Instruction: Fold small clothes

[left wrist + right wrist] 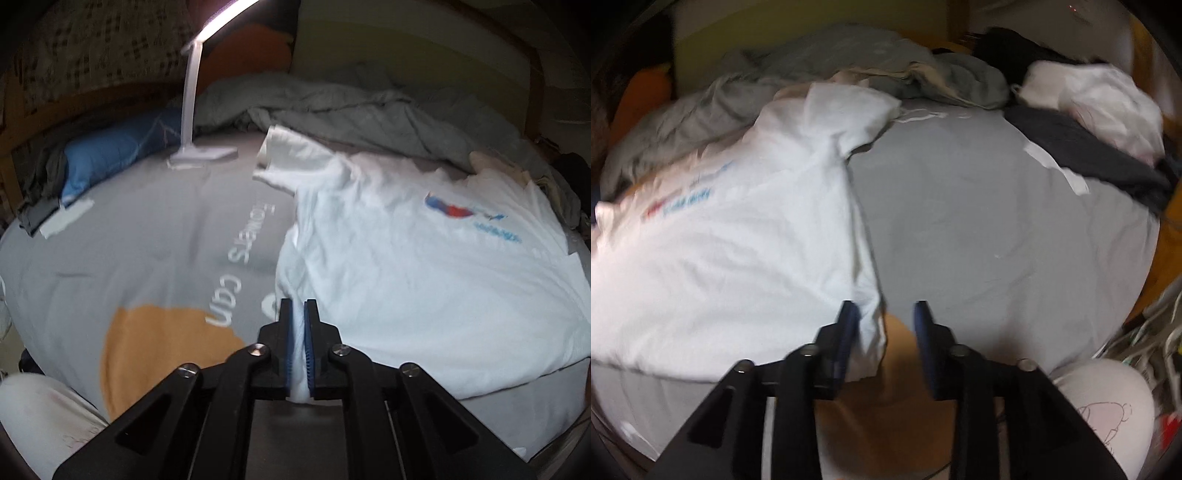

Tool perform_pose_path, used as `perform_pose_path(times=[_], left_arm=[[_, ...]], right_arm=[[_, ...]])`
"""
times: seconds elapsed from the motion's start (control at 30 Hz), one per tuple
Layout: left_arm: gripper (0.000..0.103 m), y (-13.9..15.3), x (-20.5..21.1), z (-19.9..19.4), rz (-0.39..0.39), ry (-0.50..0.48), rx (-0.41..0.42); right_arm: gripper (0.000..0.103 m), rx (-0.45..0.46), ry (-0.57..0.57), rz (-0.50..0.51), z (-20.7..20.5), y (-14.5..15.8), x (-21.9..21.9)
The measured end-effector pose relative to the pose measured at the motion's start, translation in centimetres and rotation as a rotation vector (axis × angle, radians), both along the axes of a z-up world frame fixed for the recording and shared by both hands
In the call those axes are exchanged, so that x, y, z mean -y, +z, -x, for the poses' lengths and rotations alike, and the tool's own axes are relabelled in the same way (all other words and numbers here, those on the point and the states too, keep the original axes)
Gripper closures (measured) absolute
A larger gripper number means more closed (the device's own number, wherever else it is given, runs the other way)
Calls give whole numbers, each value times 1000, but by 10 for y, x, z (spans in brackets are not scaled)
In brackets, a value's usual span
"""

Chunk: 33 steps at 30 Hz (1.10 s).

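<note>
- The white T-shirt (pixel 406 266) lies spread on the grey bed sheet (pixel 147 251), chest print up, one sleeve (pixel 280 158) pointing toward the lamp (pixel 192 110).
- The left claw (pixel 297 306) pinches the shirt's hem corner, white cloth bunched between its pads.
- The right claw (pixel 886 308) stands spread, the opposite hem corner (pixel 866 332) lying between its pads but unpinched.
- The cloth looks light, soft and limp; it will likely sag and crease unless both corners are taken.
</note>
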<state>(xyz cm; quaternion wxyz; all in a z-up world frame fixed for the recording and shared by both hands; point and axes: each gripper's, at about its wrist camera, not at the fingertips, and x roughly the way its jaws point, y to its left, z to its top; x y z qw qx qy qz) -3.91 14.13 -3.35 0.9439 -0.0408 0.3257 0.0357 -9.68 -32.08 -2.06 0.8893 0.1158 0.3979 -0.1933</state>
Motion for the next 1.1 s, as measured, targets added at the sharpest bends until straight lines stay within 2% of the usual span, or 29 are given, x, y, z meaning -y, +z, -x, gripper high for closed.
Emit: perform_pose_path(times=[0.07, 0.1, 0.23, 0.3, 0.37, 0.43, 0.47, 0.53, 0.6, 0.63, 0.7, 0.77, 0.8, 0.83, 0.9, 0.93, 0.97, 1.0, 1.03, 1.1], left_arm=[[87, 12, -1, 1, 29, -23, 21], [87, 19, 0, 1, 39, -35, 32], [86, 39, 4, -17, 87, -128, 13], [78, 45, 6, -33, 130, -191, -17], [69, 49, 11, -47, 128, -225, -29], [61, 52, 17, -64, 75, -211, -38], [57, 53, 15, -72, 67, -198, -39], [56, 56, 1, -93, 111, -200, -37], [51, 61, -14, -117, 144, -217, -47], [46, 62, -21, -131, 138, -216, -65], [42, 61, -32, -158, 106, -176, -87], [37, 52, -47, -188, 99, -120, -149], [37, 42, -57, -204, 125, -85, -199], [37, 31, -68, -217, 185, -66, -248], [37, 7, -89, -235, 348, -49, -319], [39, -5, -101, -240, 459, -38, -331], [47, -15, -112, -242, 564, -25, -317], [60, -19, -119, -242, 614, -19, -280], [97, -21, -126, -243, 646, -14, -249], [101, -24, -142, -238, 681, 52, -216]], right_arm=[[65, 43, -20, -3, 4, 10, 10], [62, 59, -14, 3, 2, 16, 11], [57, 87, 98, -42, -18, 40, 8], [52, 99, 172, -110, -36, 50, 4], [51, 119, 234, -169, -51, 55, -2], [50, 101, 251, -149, -65, 52, -10], [50, 74, 232, -102, -75, 48, -12], [50, 49, 205, -69, -88, 44, -12], [50, 27, 198, -79, -99, 43, -5], [50, 23, 194, -74, -105, 44, 0], [48, 24, 189, -43, -115, 48, 8], [44, 37, 193, -16, -124, 53, 11], [43, 44, 199, -10, -129, 53, 10], [43, 43, 203, -9, -133, 50, 9], [43, 39, 205, -34, -138, 40, 6], [43, 34, 202, -48, -138, 34, 6], [43, 27, 203, -64, -138, 27, 5], [43, 20, 210, -79, -138, 20, 5], [43, 16, 214, -87, -138, 17, 5], [43, 29, 205, -97, -137, 15, 6]])
